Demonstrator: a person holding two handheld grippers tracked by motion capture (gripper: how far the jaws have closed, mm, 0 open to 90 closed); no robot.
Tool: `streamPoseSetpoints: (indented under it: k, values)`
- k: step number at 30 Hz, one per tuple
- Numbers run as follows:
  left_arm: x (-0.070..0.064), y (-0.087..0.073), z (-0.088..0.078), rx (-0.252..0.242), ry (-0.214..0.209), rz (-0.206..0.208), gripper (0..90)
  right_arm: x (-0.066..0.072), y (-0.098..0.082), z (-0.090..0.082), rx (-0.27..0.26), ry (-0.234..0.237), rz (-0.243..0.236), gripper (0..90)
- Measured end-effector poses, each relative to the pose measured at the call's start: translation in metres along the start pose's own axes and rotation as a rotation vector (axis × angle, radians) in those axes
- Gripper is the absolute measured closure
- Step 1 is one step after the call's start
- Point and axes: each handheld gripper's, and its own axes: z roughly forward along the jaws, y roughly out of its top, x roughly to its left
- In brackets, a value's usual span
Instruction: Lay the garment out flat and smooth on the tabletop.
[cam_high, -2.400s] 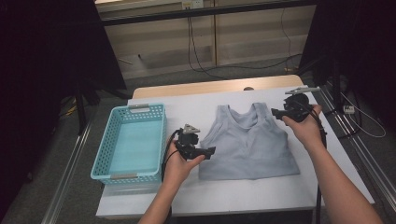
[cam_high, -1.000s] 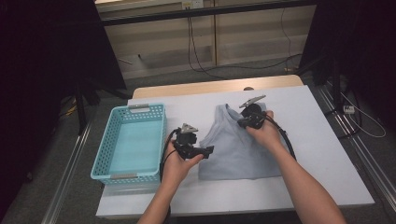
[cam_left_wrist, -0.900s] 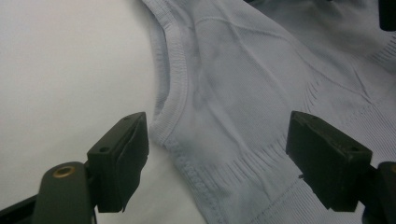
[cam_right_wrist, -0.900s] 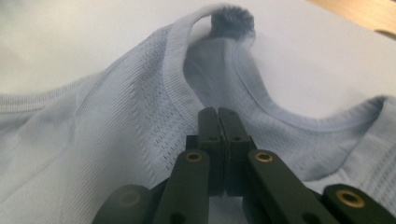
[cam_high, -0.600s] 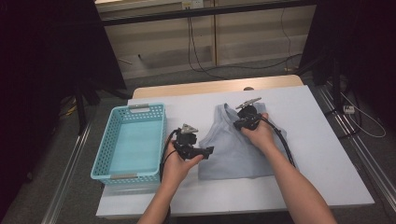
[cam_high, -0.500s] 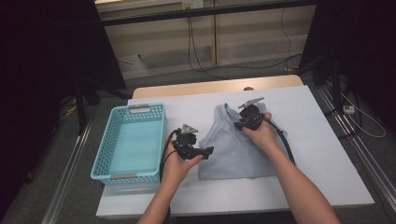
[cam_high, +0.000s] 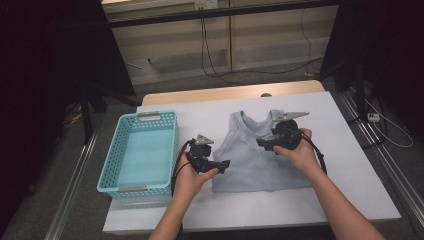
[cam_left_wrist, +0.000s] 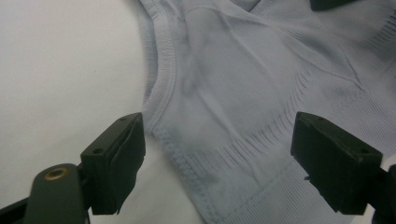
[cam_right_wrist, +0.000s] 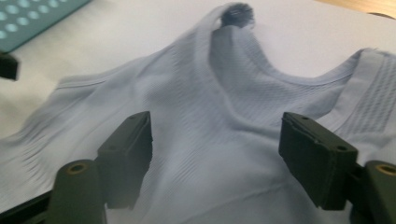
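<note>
A light grey-blue sleeveless top (cam_high: 250, 167) lies on the white table (cam_high: 350, 150), straps pointing away from the person. My left gripper (cam_high: 223, 165) hovers at the top's left edge. Its jaws are open over the ribbed armhole seam (cam_left_wrist: 163, 93) and hold nothing. My right gripper (cam_high: 261, 144) is over the chest of the top (cam_right_wrist: 196, 84), below the neckline. Its jaws have just been opening and now stand wide above the cloth without pressing on it. One strap (cam_right_wrist: 233, 14) curls up off the table.
A turquoise plastic basket (cam_high: 111, 167) with nothing in it stands at the table's left, close to my left hand. Its corner (cam_right_wrist: 28, 18) is in sight past the top. Bare white table runs to the right of the garment. Cables cross the floor beyond the far edge.
My right gripper brought the top's right shoulder in toward the middle, then opened, let go of the cloth and drew back to the right. My left gripper stayed still.
</note>
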Motion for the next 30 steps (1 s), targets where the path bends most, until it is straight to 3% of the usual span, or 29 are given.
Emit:
streamPoseSetpoints:
  k: [6, 11, 15, 19, 30]
  values:
    - [-0.001, 0.000, -0.005, 0.005, 0.000, 0.000, 17.5, 0.020, -0.025, -0.014, -0.039, 0.042, -0.012, 18.7]
    - [0.001, -0.001, -0.006, 0.010, 0.006, 0.003, 17.2, 0.035, -0.036, -0.020, -0.041, 0.066, -0.041, 14.1]
    - [0.002, -0.002, -0.006, 0.008, 0.005, 0.002, 17.1, 0.045, -0.038, -0.020, -0.042, 0.078, -0.077, 13.6]
    - [0.002, -0.001, -0.008, 0.003, 0.003, 0.005, 16.9, 0.052, -0.041, -0.019, -0.037, 0.102, -0.075, 13.3]
    - [0.001, 0.000, -0.011, -0.008, -0.013, 0.002, 16.5, 0.069, -0.042, -0.021, -0.063, 0.111, -0.114, 11.1]
